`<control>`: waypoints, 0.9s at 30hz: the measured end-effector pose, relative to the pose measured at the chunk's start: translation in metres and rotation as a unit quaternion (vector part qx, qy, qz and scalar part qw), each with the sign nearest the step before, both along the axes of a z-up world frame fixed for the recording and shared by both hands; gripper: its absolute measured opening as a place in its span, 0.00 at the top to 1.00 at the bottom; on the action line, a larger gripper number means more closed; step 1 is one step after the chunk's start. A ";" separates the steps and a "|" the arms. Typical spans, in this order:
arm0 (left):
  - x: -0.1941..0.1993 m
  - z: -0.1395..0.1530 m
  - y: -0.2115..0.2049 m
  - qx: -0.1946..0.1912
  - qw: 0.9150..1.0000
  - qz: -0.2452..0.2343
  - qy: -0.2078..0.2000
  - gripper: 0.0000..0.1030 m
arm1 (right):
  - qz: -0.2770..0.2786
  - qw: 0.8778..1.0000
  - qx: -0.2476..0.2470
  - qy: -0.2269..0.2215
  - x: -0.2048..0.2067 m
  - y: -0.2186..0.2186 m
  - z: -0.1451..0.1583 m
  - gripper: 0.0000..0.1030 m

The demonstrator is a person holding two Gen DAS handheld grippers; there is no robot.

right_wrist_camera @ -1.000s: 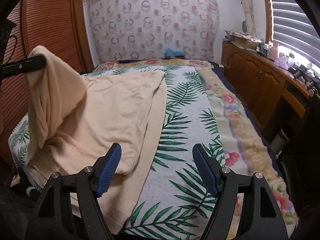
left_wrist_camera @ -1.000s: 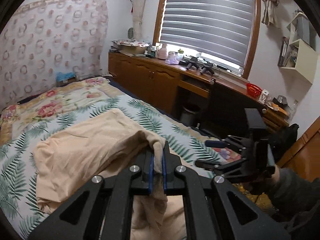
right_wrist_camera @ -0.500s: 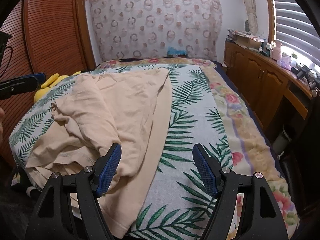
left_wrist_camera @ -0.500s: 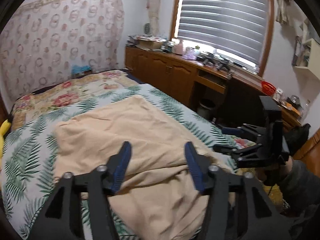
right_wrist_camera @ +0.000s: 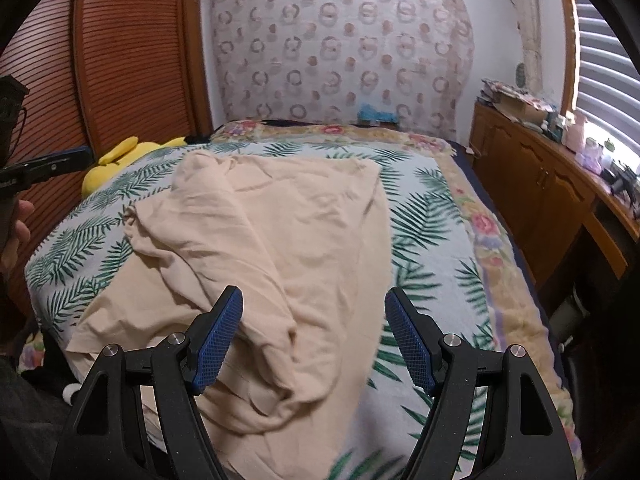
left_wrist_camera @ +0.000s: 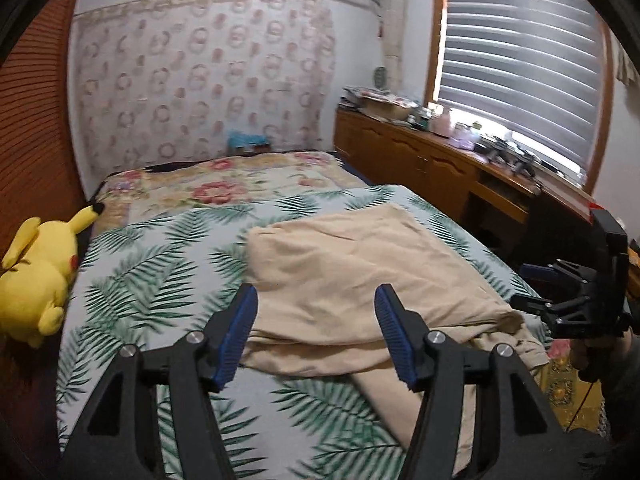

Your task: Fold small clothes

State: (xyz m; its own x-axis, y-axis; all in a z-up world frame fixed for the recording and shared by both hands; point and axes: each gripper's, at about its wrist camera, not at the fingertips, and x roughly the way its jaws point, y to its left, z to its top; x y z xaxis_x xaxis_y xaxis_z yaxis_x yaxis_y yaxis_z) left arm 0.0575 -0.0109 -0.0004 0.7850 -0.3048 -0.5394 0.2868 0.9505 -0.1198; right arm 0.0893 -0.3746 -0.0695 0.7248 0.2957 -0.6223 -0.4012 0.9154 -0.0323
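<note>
- The left gripper (left_wrist_camera: 316,330) is nearest in the left wrist view: its jaws stand wide apart with nothing between them, hanging above the near edge of the beige garment (left_wrist_camera: 360,280).
- The right gripper (right_wrist_camera: 314,340) is likewise spread wide and holds nothing; it hovers over the near, rumpled end of the same beige garment (right_wrist_camera: 288,232).
- The beige garment lies loose on the bed (right_wrist_camera: 432,216), on the fern-print blanket. One layer is folded over another, with creases and a bunched lump at the end closest to the right gripper.
- In the left wrist view the right gripper (left_wrist_camera: 560,292) shows at the garment's right side, its fingers apart and just beside the cloth edge; whether it touches the cloth cannot be told.
- In the right wrist view the left gripper (right_wrist_camera: 44,168) shows only as a dark finger well to the left of the garment, with part of the person's hand (right_wrist_camera: 16,236) below it.
- A yellow plush toy (left_wrist_camera: 36,272) lies on the bed to the left of the garment, well apart from it, against the wooden slatted wardrobe (right_wrist_camera: 120,60).
- Beyond the garment the blanket's flowered border runs to the head of the bed.
- Right of the garment, past the bed edge, stands a long wooden table (left_wrist_camera: 440,156) with cluttered items under the window blinds (left_wrist_camera: 520,60).
- Farthest beyond the garment hangs a ring-patterned curtain (right_wrist_camera: 340,48) across the wall.
</note>
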 end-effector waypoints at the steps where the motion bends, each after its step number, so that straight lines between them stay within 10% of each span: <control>1: -0.001 -0.001 0.005 -0.001 1.000 0.007 -0.002 0.42 | 0.003 1.000 0.000 0.000 0.001 0.002 0.000 0.27; 27: -0.012 -0.010 0.078 -0.011 0.995 0.095 -0.020 0.42 | 0.194 0.978 -0.065 0.048 0.065 0.174 -0.002 0.27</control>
State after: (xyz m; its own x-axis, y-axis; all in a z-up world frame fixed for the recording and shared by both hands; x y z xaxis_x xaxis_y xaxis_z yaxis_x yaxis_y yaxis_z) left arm 0.0453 0.0674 -0.0108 0.8498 -0.1610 -0.5019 0.1078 0.9852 -0.1336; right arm 0.1547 -0.2006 -0.0719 0.5101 0.4516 -0.7321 -0.7247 0.6841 -0.0830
